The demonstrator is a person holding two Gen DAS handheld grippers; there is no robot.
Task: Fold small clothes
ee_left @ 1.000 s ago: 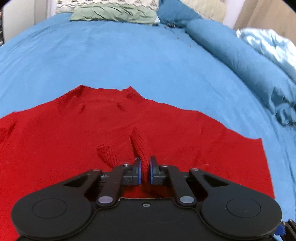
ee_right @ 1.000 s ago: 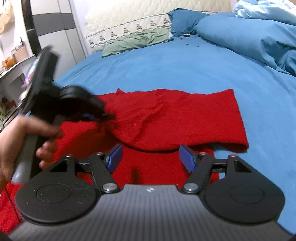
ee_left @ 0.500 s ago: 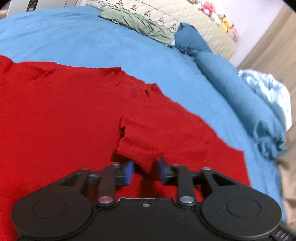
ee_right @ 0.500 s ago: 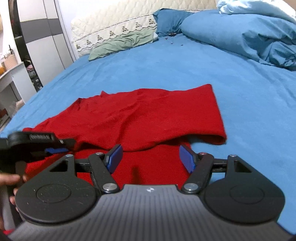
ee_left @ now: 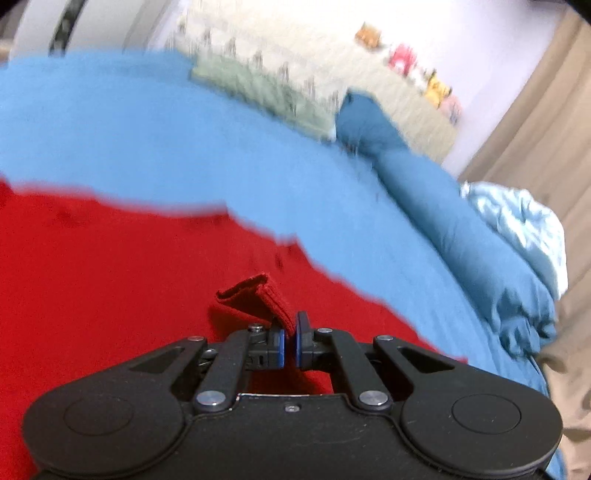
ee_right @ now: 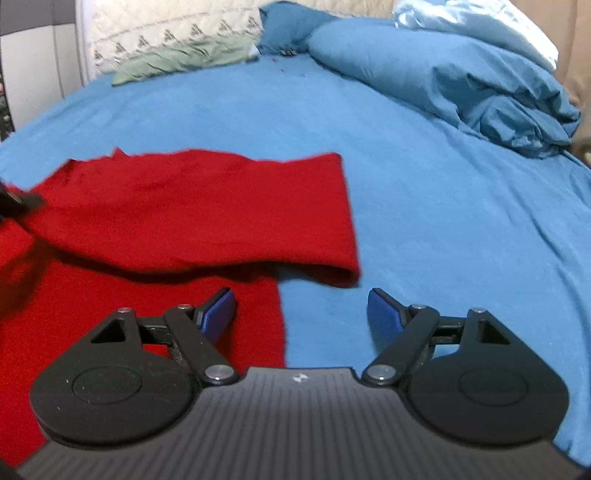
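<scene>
A red knit garment (ee_left: 110, 280) lies spread on the blue bed sheet (ee_left: 147, 147). My left gripper (ee_left: 290, 343) is shut on a ribbed edge of the garment (ee_left: 258, 295), which sticks up in a small fold between the pads. In the right wrist view the garment (ee_right: 192, 206) lies folded over itself, its upper layer ending in a rolled edge at the right. My right gripper (ee_right: 301, 314) is open and empty, low over the garment's right edge and the sheet. The left gripper (ee_right: 18, 199) shows as a dark shape at the left border.
A bunched blue duvet (ee_right: 480, 85) with a pale blue blanket (ee_left: 524, 225) lies along the bed's right side. A green pillow (ee_right: 184, 59), a blue pillow (ee_left: 365, 122) and a quilted headboard (ee_right: 166, 26) are at the far end. A beige curtain (ee_left: 546, 129) hangs at right.
My left gripper closed on the garment's ribbed edge after being open half a second ago, and it has swung left. The garment now lies further left in the right wrist view.
</scene>
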